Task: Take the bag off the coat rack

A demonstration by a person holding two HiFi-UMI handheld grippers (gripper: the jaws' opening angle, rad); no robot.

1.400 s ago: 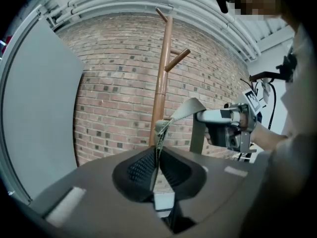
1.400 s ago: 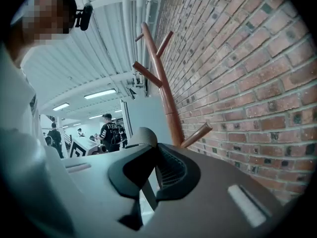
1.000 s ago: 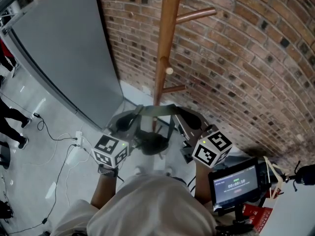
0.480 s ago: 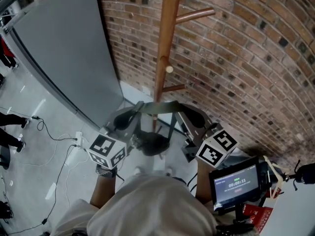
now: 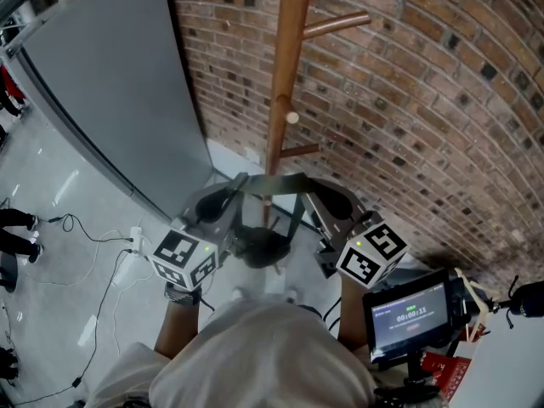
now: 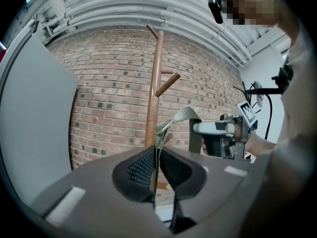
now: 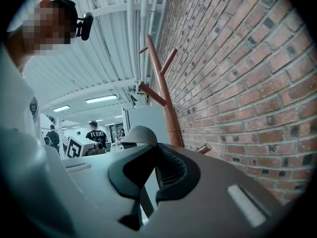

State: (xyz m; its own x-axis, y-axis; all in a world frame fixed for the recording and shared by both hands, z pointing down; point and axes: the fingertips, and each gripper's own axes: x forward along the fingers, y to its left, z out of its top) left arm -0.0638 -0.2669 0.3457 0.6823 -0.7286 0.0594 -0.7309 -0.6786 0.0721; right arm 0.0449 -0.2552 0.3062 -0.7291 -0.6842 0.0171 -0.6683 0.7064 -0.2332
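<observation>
The wooden coat rack [image 5: 285, 75] stands against the brick wall, with pegs pointing right. An olive bag strap [image 5: 272, 183] stretches level across the front of its pole. The dark bag [image 5: 259, 249] hangs below the strap. My left gripper [image 5: 236, 185] is shut on the strap's left end, and the webbing shows edge-on between its pads [image 6: 157, 155]. On the right end my right gripper [image 5: 310, 189] is shut too, with the strap curling over its jaws [image 7: 152, 157]. I cannot tell whether the strap touches a peg.
A brick wall [image 5: 425, 100] runs behind the rack. A grey panel [image 5: 110, 83] leans at the left. Cables [image 5: 102, 270] lie on the floor at lower left. A small screen on a stand [image 5: 408, 317] sits at my lower right. A person's legs [image 5: 13, 219] show at the left edge.
Both grippers and the strap have shifted slightly up the picture, and the left cube has edged left. Both grips are unchanged.
</observation>
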